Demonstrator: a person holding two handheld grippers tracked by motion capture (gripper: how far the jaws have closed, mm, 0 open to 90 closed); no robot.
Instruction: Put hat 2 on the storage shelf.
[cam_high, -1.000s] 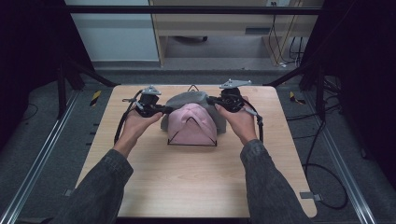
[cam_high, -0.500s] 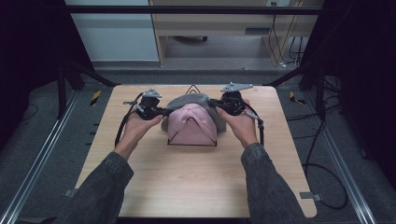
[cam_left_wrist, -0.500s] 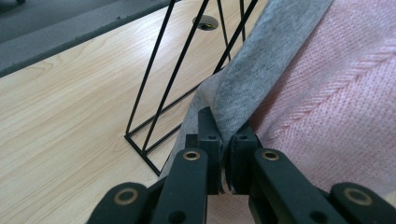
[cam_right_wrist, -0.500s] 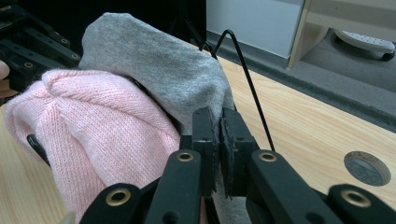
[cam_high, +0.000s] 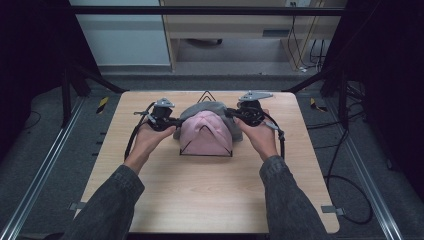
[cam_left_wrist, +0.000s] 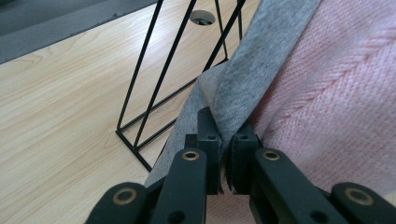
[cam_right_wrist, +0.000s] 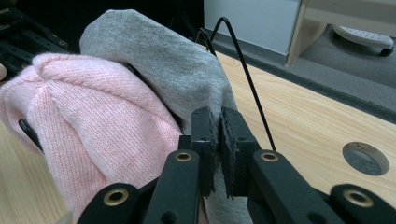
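Both sets of jaws clamped on the grey cloth (cam_high: 212, 106): left gripper (cam_high: 172, 121) and right gripper (cam_high: 234, 114) flank the pink knit (cam_high: 206, 132) near the table's (cam_high: 200, 195) far edge.

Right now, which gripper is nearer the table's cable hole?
Right. The right gripper is clamped on the grey hat with the cable hole close on the wood beside it. The left gripper grips the hat's opposite edge, the hole beyond the wire rack.

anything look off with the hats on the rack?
Nothing damaged. The pink knit hat and grey hat overlap on the black wire rack; left gripper and right gripper each pinch the grey hat's edge.
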